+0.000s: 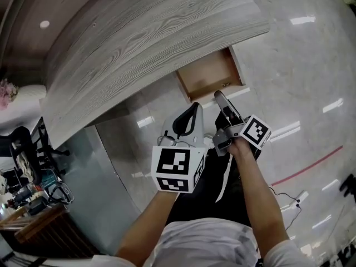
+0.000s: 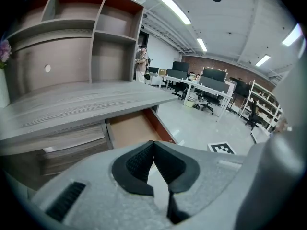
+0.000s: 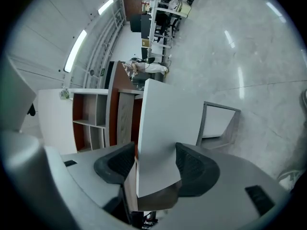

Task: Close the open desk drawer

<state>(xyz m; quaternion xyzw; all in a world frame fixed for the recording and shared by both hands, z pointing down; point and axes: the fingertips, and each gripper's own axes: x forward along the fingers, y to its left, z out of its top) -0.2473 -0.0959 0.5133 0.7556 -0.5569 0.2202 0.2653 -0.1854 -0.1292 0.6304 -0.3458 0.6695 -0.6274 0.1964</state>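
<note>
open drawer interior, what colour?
Plain light brown, a wood tone. The drawer shows best in the head view.

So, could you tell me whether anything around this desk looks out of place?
Yes: one drawer under the grey desktop stands pulled out with its brown inside exposed, while the drawer fronts beside it sit flush. Nothing looks spilled or damaged.

Right gripper (image 3: 154,166) jaws stand wide apart, framing the pale grey flat desktop slab (image 3: 165,123), with the open grey-walled wooden drawer (image 3: 219,124) just beside it.
</note>
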